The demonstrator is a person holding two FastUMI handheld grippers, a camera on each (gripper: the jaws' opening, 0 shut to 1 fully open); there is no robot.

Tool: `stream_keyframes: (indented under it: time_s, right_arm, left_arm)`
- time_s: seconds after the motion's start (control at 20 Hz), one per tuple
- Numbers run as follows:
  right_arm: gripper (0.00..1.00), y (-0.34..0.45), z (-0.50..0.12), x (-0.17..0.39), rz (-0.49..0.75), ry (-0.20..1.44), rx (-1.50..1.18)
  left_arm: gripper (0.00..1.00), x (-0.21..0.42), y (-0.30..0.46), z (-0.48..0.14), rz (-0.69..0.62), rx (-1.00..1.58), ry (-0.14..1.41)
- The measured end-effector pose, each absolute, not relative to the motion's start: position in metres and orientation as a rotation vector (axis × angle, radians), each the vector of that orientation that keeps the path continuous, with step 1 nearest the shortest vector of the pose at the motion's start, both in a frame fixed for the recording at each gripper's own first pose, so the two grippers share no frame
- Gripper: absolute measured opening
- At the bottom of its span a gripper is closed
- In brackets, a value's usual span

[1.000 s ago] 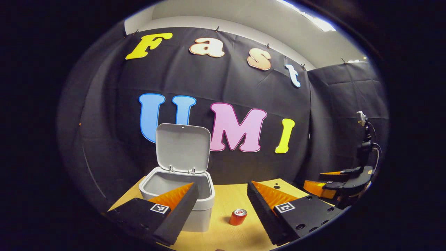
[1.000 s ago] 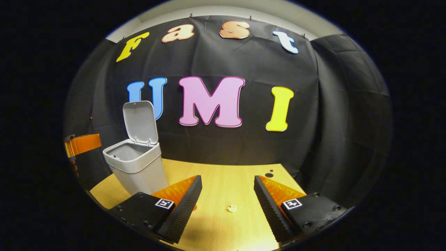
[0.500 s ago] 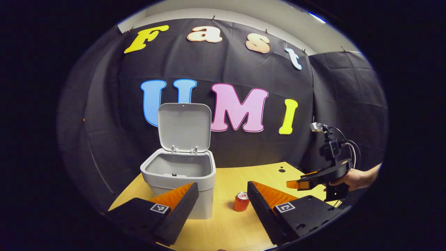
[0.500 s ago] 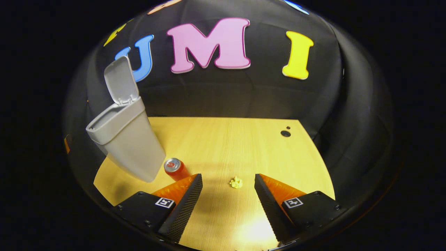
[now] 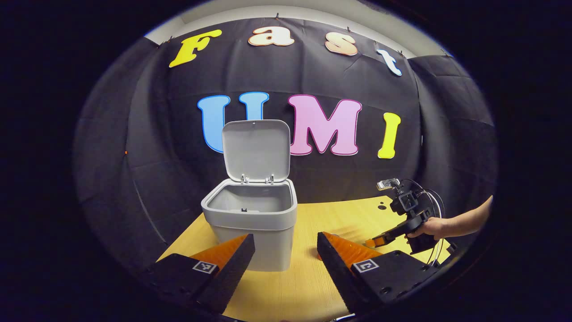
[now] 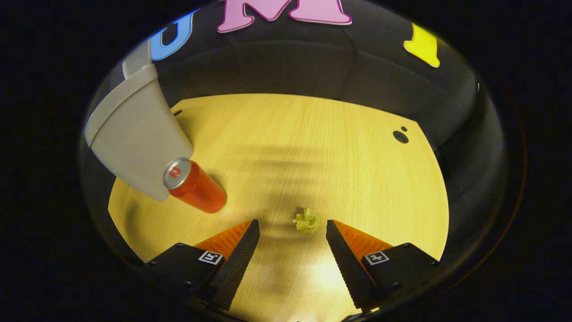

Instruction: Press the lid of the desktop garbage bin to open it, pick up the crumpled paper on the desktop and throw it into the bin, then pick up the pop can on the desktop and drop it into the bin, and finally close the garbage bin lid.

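I have the right gripper tipped down over the counter, its fingers spread wide and empty, because the crumpled paper is my first pick and it lies just ahead of the gap, nearer the right-hand finger. I judge I need to shift a touch that way before closing. The paper is a small, pale yellow wad, soft and irregular, so it should squash easily between the ribbed finger faces.

The pop can stands upright just beside the bin, a smooth red cylinder with a silvery top; I leave it for later. The bin is matt grey plastic with rounded corners, and its lid stands up on the rear hinges, so the mouth is clear for dropping.

I keep the left gripper back, fingers wide and holding nothing, facing the bin, out of the way. From there I see the right gripper low over the wood-grain counter, a hand around it.
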State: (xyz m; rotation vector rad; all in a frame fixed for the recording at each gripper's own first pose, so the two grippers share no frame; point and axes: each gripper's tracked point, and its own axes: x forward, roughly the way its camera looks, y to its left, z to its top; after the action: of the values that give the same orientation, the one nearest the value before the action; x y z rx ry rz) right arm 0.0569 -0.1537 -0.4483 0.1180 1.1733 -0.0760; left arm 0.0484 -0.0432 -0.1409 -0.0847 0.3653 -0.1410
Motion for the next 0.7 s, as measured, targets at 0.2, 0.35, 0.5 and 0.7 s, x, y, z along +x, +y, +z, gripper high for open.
stream_keyframes:
  time_s: [0.2,0.35,0.5,0.7]
  right_arm:
    - [0.98,-0.162,-0.476,0.06,-0.102,1.233,0.137]
    - [0.98,-0.164,-0.492,0.061,-0.102,1.263,0.141]
    - [0.97,-0.166,-0.499,0.057,-0.105,1.296,0.128]
    - [0.72,-0.167,-0.505,0.055,-0.088,1.307,0.129]
  left_arm:
    - [0.94,0.045,-0.049,-0.143,-0.133,-0.071,0.386]
    - [0.95,0.044,-0.052,-0.15,-0.127,-0.075,0.409]
    - [0.94,0.046,-0.054,-0.151,-0.119,-0.07,0.419]
    - [0.94,0.049,-0.058,-0.152,-0.123,-0.071,0.421]
